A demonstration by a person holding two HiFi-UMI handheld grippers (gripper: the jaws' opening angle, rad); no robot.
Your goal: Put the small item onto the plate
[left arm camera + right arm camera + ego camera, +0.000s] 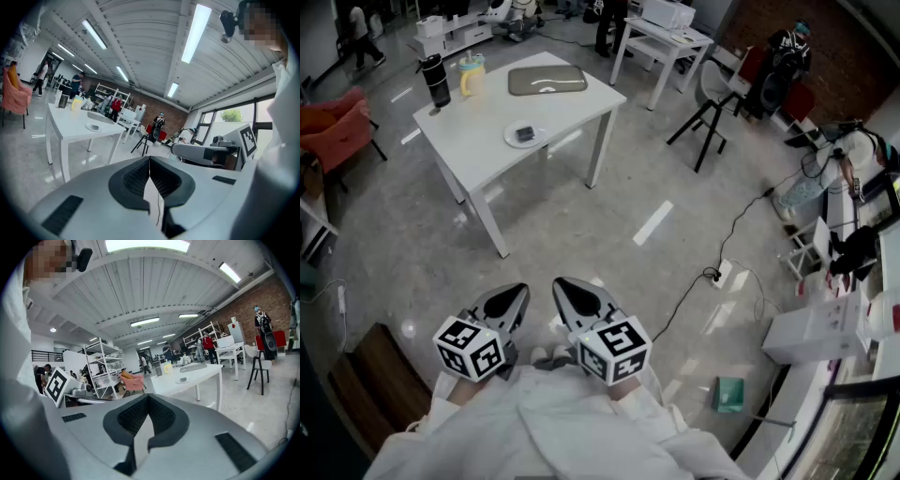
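your left claw [514, 298] and right claw [570, 292] clenched empty, well off the desk [487, 112]; next, walk to the plate [511, 139].

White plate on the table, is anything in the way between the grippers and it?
No, nothing visible blocks it. Only bare grey floor lies between the shut left gripper and right gripper and the white table with the round white plate. A small dark item lies on that plate.
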